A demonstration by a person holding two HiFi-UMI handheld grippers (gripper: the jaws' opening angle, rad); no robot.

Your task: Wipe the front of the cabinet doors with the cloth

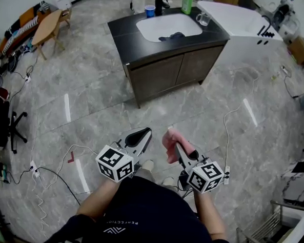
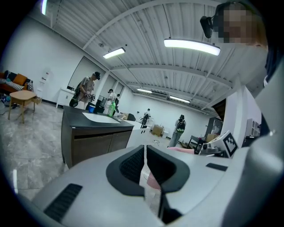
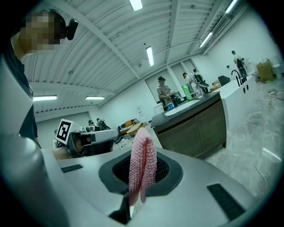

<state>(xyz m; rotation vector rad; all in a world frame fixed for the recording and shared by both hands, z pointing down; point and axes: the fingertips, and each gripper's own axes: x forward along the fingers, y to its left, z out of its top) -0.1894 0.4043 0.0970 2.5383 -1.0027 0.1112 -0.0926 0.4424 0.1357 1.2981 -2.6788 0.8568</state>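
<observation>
Nearest, low centre: right gripper (image 1: 174, 147) clamped on the single pink cloth (image 3: 142, 166), with the folded strip standing upright between the pads. Just left of it: left gripper (image 1: 140, 137), jaws pressed together on nothing. Far ahead, well apart: one dark cabinet (image 1: 122, 30) with two doors (image 1: 157, 75) fronting the grippers. Cloth-bearing right side judged marginally nearer; forward approach needed before contact.

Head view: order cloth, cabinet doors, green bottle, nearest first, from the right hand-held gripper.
1. The cloth, clamped in the right hand-held gripper.
2. The cabinet doors, ahead across the floor.
3. The green bottle, at the counter's back.
</observation>
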